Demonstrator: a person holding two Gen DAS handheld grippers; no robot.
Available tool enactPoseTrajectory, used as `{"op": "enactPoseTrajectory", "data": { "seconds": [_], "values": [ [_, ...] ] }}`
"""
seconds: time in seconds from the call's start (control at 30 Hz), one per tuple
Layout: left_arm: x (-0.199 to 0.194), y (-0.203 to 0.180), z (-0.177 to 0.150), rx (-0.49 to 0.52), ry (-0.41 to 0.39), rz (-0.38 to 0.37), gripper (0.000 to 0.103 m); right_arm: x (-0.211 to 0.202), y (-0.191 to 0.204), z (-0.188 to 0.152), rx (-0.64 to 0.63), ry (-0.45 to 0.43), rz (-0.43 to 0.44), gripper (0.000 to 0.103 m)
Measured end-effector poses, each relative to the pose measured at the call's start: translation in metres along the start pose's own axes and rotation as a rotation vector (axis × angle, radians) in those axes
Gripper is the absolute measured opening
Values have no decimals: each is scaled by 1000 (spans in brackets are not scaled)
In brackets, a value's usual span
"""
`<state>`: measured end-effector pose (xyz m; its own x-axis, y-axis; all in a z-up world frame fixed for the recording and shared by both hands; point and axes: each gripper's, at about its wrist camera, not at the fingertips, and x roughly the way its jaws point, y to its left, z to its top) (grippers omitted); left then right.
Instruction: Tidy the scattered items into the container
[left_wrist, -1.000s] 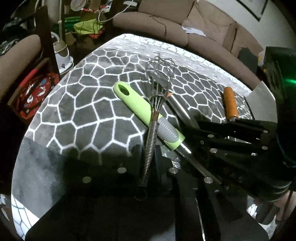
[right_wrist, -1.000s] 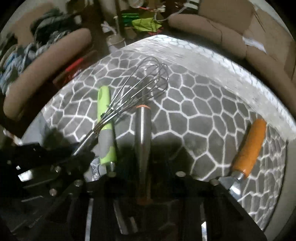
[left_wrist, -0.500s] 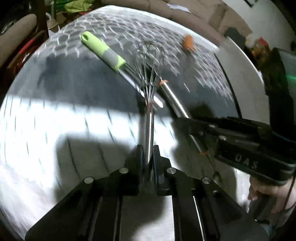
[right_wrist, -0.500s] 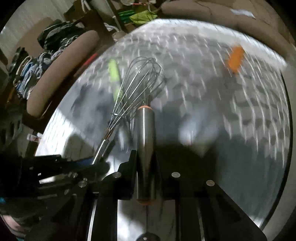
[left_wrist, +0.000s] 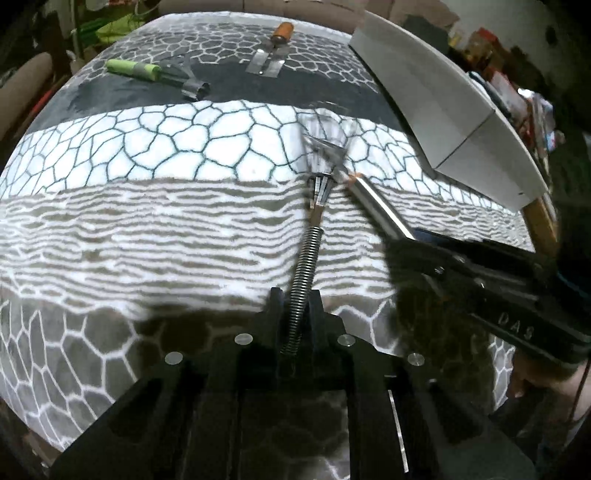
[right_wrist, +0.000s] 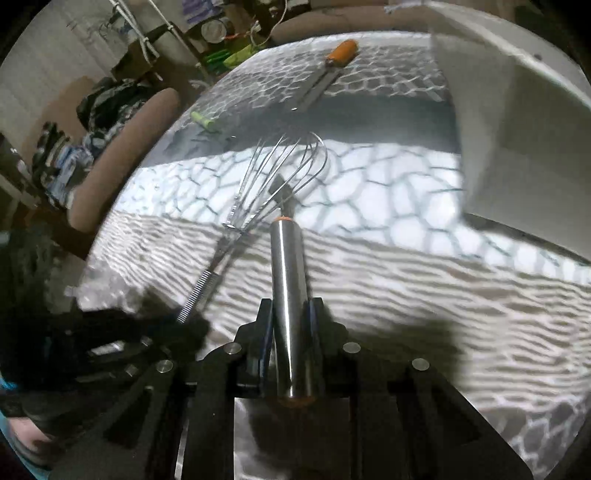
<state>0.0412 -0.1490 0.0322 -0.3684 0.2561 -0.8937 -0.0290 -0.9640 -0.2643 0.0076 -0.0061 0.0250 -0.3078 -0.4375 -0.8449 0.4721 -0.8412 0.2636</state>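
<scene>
Showing whisk wires clearly, unlike left.

Left gripper: matte black angular fingers with round silver screw heads. Right gripper: same black build (pale "DAS" lettering on its side); bare skin of right hand behind.

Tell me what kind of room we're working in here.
Probably a cluttered living room: a beige padded sofa arm, a patterned grey-and-white rug-like cover as work surface, and piled clothes behind it.
</scene>
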Motion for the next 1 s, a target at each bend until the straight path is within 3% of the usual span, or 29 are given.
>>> {"op": "enactPoseTrajectory", "data": {
  "seconds": [0.17, 0.27, 0.33, 0.47, 0.5, 0.63, 0.77, 0.87, 1.0],
  "values": [
    [-3, 12, -18, -174, -101, -6, 17, -15, -20, -12, 30, -37, -82, 21],
    [-1, 0, -19, -108, -101, 31, 14, -11, -37, -17, 112, -20, -26, 18],
    [0, -3, -17, -84, -81, 8, 20, -10, -39, -17, 124, -27, -3, 18],
    [-5, -2, -10, -89, -79, -18, 53, -7, -38, -14, 155, -48, 56, 19],
    [-7, -1, -8, -90, -76, -12, 54, -6, -40, -13, 177, -49, 64, 19],
    [-23, 5, 0, -75, -91, 14, 56, -22, -45, -7, 217, -82, 92, 37],
    [-34, 15, 18, -61, -116, 3, 66, -46, -43, 1, 197, -141, 117, 54],
    [-35, 24, 34, -80, -119, -25, 72, -52, -39, 6, 178, -155, 104, 58],
    [-35, 52, 67, -190, -167, -47, 77, -50, -34, 6, 171, -142, 135, 58]
  ]
}}
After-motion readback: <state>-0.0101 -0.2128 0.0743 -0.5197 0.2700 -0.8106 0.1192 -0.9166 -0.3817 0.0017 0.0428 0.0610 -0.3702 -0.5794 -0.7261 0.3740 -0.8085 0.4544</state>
